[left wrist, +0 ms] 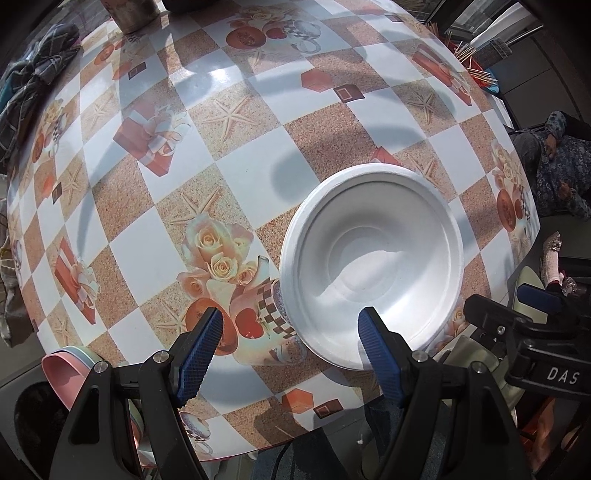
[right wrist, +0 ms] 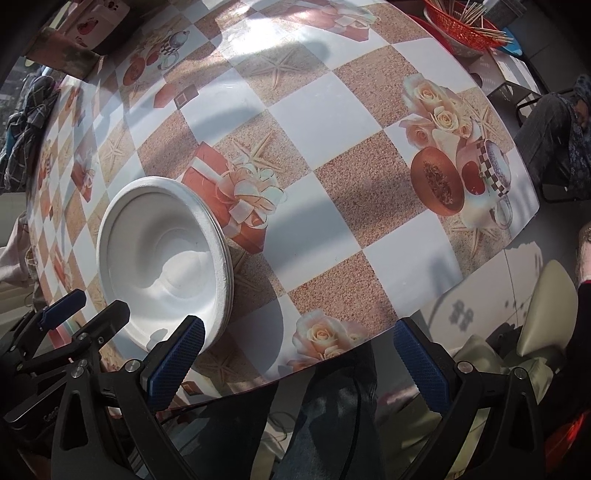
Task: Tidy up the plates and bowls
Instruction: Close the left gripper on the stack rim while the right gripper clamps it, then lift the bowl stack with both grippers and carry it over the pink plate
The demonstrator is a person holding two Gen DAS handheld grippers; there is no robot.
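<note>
Checkered tablecloth (left wrist: pixel 240 177), stacked white plates (right wrist: pixel 162 254) of unclear count, both tongs agape.

Home dining spot: patterned oilcloth table (left wrist: pixel 258 177), toothpick basket (right wrist: pixel 458 26).

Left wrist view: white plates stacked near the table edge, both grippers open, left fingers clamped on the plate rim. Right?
Not quite. In the left wrist view the left gripper is open; its fingers hang over the white plates, gripping nothing. The rest holds.

Sunlit checkered tablecloth (left wrist: pixel 236 177) covers the table.
</note>
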